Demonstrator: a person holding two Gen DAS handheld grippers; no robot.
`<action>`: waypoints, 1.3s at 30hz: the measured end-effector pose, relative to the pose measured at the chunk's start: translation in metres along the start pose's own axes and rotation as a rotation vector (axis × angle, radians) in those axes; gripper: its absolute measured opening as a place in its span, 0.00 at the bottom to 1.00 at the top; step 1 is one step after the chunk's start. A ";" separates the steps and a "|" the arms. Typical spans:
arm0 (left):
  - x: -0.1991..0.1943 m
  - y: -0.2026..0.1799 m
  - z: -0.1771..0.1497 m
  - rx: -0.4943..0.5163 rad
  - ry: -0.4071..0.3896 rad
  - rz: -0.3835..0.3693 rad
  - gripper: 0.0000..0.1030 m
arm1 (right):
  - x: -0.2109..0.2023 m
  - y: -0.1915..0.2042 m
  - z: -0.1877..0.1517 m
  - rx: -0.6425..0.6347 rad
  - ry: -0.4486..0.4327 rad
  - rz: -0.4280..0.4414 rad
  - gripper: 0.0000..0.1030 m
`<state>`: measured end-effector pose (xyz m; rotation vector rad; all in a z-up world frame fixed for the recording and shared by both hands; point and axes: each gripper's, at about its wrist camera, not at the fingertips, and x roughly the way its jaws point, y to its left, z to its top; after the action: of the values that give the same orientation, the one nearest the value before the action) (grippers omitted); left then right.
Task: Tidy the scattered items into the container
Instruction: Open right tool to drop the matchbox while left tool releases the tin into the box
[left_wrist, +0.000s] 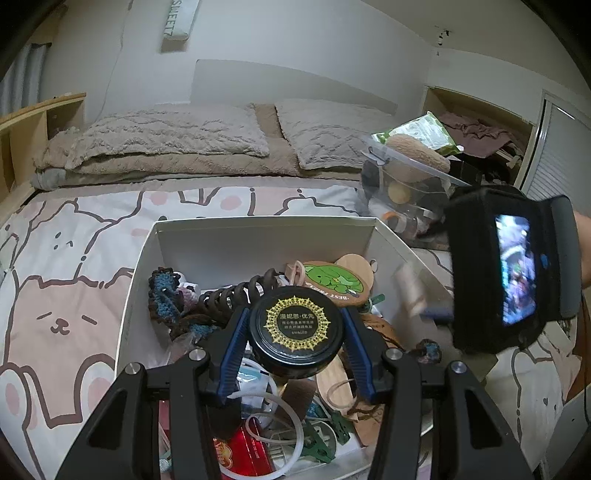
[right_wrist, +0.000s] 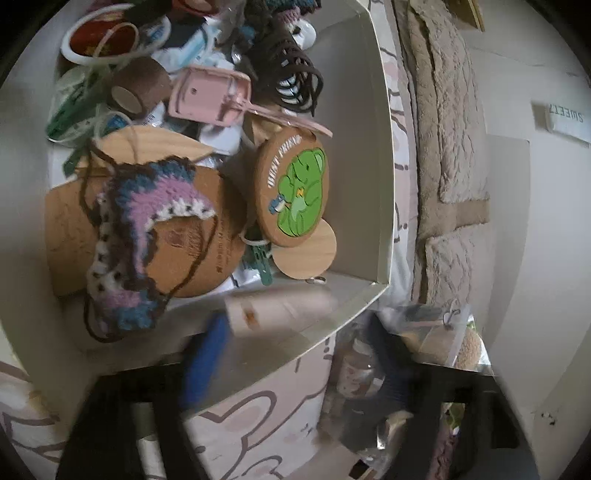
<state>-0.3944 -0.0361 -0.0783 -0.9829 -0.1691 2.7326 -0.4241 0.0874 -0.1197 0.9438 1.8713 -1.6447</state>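
My left gripper (left_wrist: 293, 314) is shut on a round black tin (left_wrist: 295, 334) with a gold pattern on its lid, held over the white box (left_wrist: 266, 220). The box holds several items: a wooden coaster with a green cartoon (left_wrist: 334, 282), a brown hair claw (left_wrist: 236, 291) and crochet pieces. In the right wrist view my right gripper (right_wrist: 297, 326) stands open at the box's (right_wrist: 373, 147) near corner. A blurred beige tube (right_wrist: 280, 308) lies between its fingers beside the blue finger (right_wrist: 208, 354); the pads do not press on it.
A clear plastic tub (left_wrist: 406, 184) of small items stands on the bed to the right of the box. The right gripper's body with its lit screen (left_wrist: 517, 269) hangs at the box's right side. Pillows (left_wrist: 177, 136) lie at the bed's head.
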 end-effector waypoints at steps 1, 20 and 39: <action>0.000 0.000 0.000 -0.004 0.004 -0.002 0.49 | -0.001 0.000 -0.001 -0.001 0.000 0.004 0.96; 0.024 0.009 0.006 -0.069 0.129 0.000 0.49 | -0.052 -0.019 -0.022 0.400 -0.241 0.118 0.96; 0.047 -0.021 0.003 -0.039 0.223 -0.039 0.49 | -0.065 -0.036 -0.060 0.825 -0.369 0.347 0.96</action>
<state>-0.4280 -0.0044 -0.1006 -1.2713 -0.2006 2.5699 -0.4034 0.1325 -0.0388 1.0814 0.7102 -2.1918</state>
